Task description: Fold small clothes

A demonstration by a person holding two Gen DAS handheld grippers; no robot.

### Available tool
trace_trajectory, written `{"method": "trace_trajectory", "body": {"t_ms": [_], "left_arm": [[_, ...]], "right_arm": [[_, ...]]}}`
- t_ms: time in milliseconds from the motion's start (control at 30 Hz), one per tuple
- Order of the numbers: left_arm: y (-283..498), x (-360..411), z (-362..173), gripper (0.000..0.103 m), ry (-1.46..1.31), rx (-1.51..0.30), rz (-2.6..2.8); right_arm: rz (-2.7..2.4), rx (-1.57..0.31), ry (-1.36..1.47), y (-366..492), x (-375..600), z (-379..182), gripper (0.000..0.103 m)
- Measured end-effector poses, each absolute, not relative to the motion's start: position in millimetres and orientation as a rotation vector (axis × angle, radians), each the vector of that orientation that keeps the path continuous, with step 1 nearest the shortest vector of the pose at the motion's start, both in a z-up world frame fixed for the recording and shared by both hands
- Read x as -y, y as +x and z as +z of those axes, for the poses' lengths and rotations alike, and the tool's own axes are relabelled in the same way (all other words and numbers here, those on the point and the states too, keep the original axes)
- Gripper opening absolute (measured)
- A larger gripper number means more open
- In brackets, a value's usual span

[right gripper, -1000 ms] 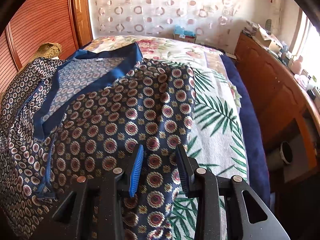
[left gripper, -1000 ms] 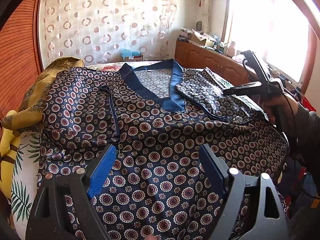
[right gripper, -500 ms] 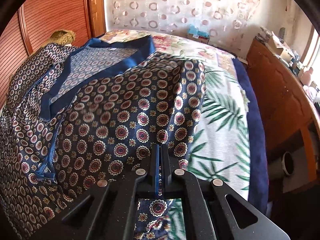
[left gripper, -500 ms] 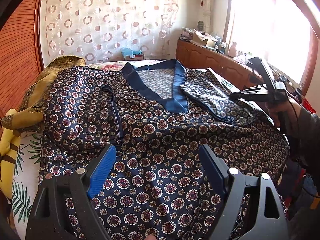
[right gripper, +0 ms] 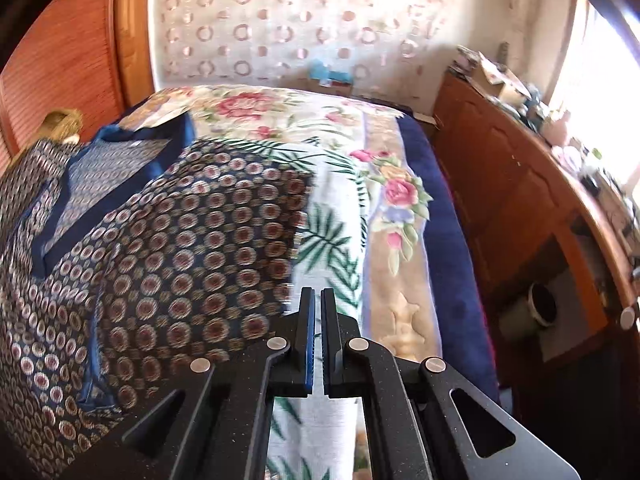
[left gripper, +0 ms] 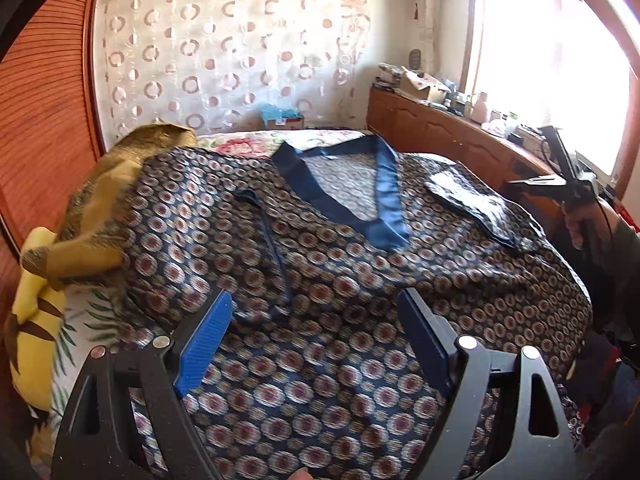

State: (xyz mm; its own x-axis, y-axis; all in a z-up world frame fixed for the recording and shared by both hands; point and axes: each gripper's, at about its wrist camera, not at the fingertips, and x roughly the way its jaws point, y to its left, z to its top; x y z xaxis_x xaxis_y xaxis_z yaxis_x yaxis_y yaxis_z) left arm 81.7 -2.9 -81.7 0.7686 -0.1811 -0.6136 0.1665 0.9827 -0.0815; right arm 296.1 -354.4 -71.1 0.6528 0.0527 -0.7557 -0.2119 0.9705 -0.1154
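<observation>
Patterned shirt (left gripper: 340,280) lies spread on the bed (right gripper: 360,184). Right gripper (right gripper: 314,300), fingers clenched, apparently (view blurred) pinches its side edge for folding; left gripper (left gripper: 316,340) hovers released above the hem.

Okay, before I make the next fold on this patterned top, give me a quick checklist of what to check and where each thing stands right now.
1. Right gripper shut: ok.
2. Cloth caught in the right gripper: cannot tell; its own view shows only bedspread in the slit between its jaws.
3. Left gripper open and holding nothing, over the lower front of the top: ok.
4. Top lying front up, collar at the far end: ok.
5. Right sleeve flap turned in over the front: ok.
6. Golden cloth clear of the top: not ok; it lies against the top's left edge.
</observation>
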Motion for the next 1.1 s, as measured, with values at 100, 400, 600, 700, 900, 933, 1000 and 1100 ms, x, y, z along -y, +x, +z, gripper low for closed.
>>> {"method": "trace_trajectory", "body": {"t_ms": [100,400,600,700,900,933,1000,1100], "left_arm": [[92.0,-8.7,-75.8,0.085,-0.005,-0.665,-0.165],[136.9,-45.2,-62.8,0.085,0.007,-0.686,-0.122],[167.1,-72.7,-60.7,0.085,-0.017,-0.715,-0.077],[183.7,-84.3,-61.2,0.085,-0.002,-0.731,-0.050],[216.2,-103.9,-64.7,0.085,0.003,-0.768,-0.039],[221.7,-107.4,-66.1,0.085,0.002,-0.779,-0.028],[234.4,-115.2,-70.1,0.085,-0.003,-0.810,-0.011],[249.8,-122.3,-74.0,0.085,-0.002,-0.836,-0.018]], "right_arm": [[0.165,-0.837,-0.138,309.4,358.6,-74.0,0.001],[0.256,-0.841,-0.049,354.0,364.0,-95.0,0.045],[0.274,-0.882,-0.068,382.9,359.6,-110.8,0.045],[0.277,-0.870,-0.074,387.0,362.1,-106.0,0.045],[0.277,-0.859,-0.094,387.8,358.8,-106.9,0.050],[0.272,-0.858,-0.108,387.1,356.4,-107.4,0.050],[0.262,-0.856,-0.129,385.5,353.2,-107.3,0.050],[0.267,-0.857,-0.122,386.1,355.1,-107.4,0.050]]}}
